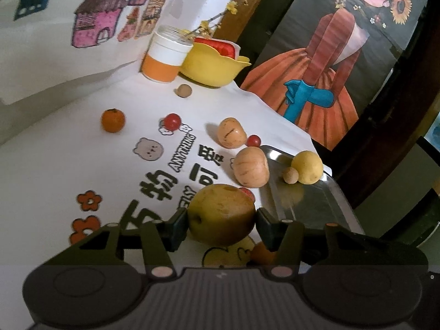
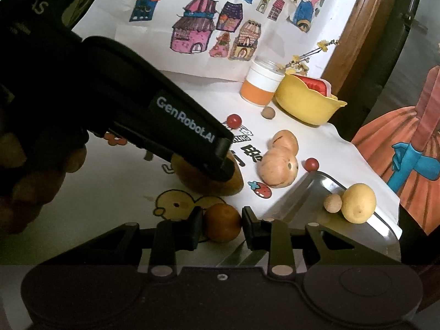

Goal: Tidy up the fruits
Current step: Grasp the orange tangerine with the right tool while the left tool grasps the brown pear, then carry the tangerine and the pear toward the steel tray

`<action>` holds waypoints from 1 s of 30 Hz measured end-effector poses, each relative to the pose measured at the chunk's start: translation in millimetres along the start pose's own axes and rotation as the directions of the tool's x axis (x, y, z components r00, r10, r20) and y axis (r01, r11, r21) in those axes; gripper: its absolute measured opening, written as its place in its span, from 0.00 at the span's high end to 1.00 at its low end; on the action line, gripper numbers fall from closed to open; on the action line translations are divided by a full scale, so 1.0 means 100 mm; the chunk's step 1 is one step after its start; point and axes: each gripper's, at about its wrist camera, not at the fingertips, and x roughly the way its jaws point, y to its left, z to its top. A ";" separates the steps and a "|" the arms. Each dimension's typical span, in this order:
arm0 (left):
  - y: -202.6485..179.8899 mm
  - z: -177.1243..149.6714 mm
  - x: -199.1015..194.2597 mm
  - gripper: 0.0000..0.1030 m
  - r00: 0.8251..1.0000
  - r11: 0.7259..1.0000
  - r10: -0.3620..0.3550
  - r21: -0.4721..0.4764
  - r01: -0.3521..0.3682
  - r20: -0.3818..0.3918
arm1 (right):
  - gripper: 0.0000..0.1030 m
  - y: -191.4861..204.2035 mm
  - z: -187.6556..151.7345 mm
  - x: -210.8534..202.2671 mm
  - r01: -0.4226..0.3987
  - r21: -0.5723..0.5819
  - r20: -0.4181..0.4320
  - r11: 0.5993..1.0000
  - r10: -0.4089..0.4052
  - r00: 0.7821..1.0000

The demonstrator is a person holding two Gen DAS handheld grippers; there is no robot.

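Fruit colours on a printed white cloth

The cloth (image 1: 68,165) is white with black lettering and orange flowers; the pear (image 1: 221,214) is yellow-brown, the tangerine (image 1: 113,120) orange, the tomato (image 1: 172,121) red, the bowl (image 1: 211,67) yellow, the tray (image 1: 310,206) silver.

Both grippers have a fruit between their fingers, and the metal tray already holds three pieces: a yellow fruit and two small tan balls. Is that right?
Not quite. The metal tray holds two pieces, not three: the yellow fruit and one small tan ball, as the right wrist view shows. The other tan ball lies on the cloth near the yellow bowl. The rest stands: the left gripper brackets a pear, the right gripper an orange.
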 end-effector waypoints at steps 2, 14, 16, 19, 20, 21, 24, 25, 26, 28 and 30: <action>0.02 -0.02 -0.04 0.44 1.000 1.000 0.012 0.000 -0.012 0.007 | 0.68 0.02 0.00 -0.03 -0.003 0.000 0.005 1.000 0.003 1.000; 0.05 -0.12 -0.26 0.44 0.999 0.999 0.043 0.007 -0.043 0.011 | 0.68 0.15 -0.06 -0.17 -0.044 0.009 0.007 0.999 0.044 0.999; 0.04 -0.12 -0.24 0.44 0.999 0.999 0.047 0.019 -0.047 0.013 | 0.68 0.15 -0.06 -0.17 -0.046 0.009 0.008 0.999 0.046 0.999; 0.01 -0.09 -0.21 0.44 0.998 0.998 0.052 0.036 -0.052 0.019 | 0.68 0.14 -0.06 -0.16 -0.052 0.018 0.010 0.998 0.052 0.999; 0.01 -0.08 -0.20 0.44 0.998 0.998 0.051 0.039 -0.052 0.021 | 0.68 0.13 -0.06 -0.15 -0.056 0.023 0.011 0.998 0.056 0.998; 0.01 -0.07 -0.18 0.43 0.998 0.998 0.051 0.042 -0.052 0.022 | 0.68 0.12 -0.06 -0.15 -0.058 0.027 0.011 0.998 0.058 0.998; 0.02 -0.04 -0.13 0.41 0.998 0.997 0.057 0.044 -0.058 0.021 | 0.67 0.11 -0.07 -0.11 -0.069 0.035 0.002 0.997 0.069 0.998; 0.03 -0.04 -0.10 0.41 0.998 0.997 0.059 0.041 -0.059 0.021 | 0.67 0.11 -0.07 -0.10 -0.071 0.039 0.006 0.997 0.071 0.997; 0.04 -0.03 -0.09 0.40 0.998 0.998 0.058 0.038 -0.059 0.020 | 0.67 0.10 -0.07 -0.10 -0.074 0.043 0.008 0.996 0.074 0.997; 0.05 -0.01 -0.04 0.39 0.998 0.998 0.055 0.025 -0.056 0.018 | 0.67 0.08 -0.06 -0.08 -0.080 0.054 0.008 0.995 0.080 0.997; 0.06 0.01 -0.01 0.38 0.998 0.998 0.059 0.016 -0.059 0.020 | 0.67 0.07 -0.06 -0.07 -0.083 0.060 0.008 0.995 0.083 0.997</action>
